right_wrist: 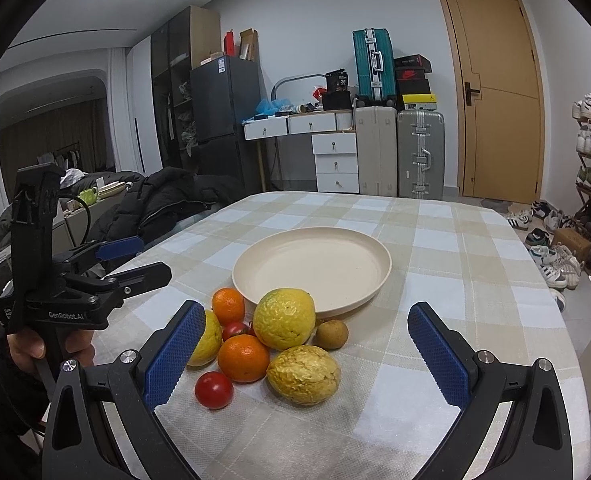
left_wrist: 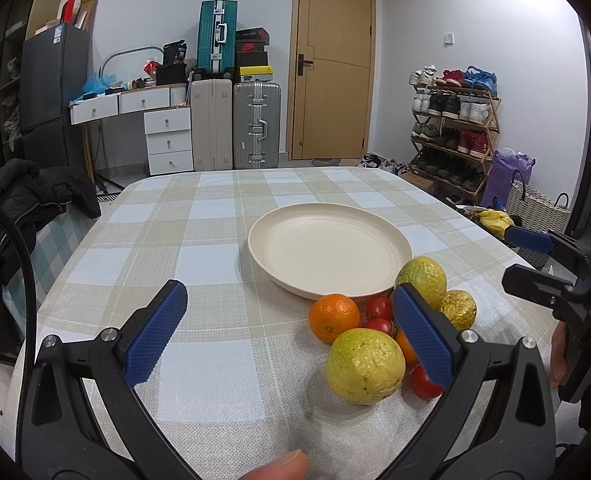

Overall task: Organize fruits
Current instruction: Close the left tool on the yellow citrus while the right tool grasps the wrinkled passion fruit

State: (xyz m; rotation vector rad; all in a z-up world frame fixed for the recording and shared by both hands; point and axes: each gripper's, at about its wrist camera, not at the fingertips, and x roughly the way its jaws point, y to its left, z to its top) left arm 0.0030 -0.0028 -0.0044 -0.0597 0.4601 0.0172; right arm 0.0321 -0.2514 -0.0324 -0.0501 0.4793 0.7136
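**Both claws wide open, fruit heaped beside a bare plate**

From where I stand, the fruit sits in one tight cluster on the checked tablecloth (right_wrist: 455, 280), right up against the near edge of the cream plate (right_wrist: 311, 268). Nothing lies on the plate.

In the heap, seen from the right wrist: a big yellow-green citrus (right_wrist: 284, 319) touches the plate's rim, with an orange (right_wrist: 228, 305) to its left, also by the rim. A second orange (right_wrist: 243, 358) lies nearer, a wrinkled yellow fruit (right_wrist: 303, 375) just to its right, and a small brown fruit (right_wrist: 332, 334) behind that. A tomato (right_wrist: 213, 390) sits nearest of all, another tomato (right_wrist: 235, 330) is wedged in the middle, and a second big citrus (right_wrist: 207, 340) is half hidden behind the blue pad on the left.

The right gripper (right_wrist: 307, 356) hangs over the heap with its jaws spread wide, holding nothing; the fruit lies in the gap between the pads, untouched as far as I can see.

The left gripper (left_wrist: 291, 336) is just as wide open and empty. It hovers to the left of the cluster, its right-hand pad in front of the fruit, and a fingertip (left_wrist: 283, 466) shows at the bottom edge of its view.

A hand (right_wrist: 35, 344) grips the left tool's handle.
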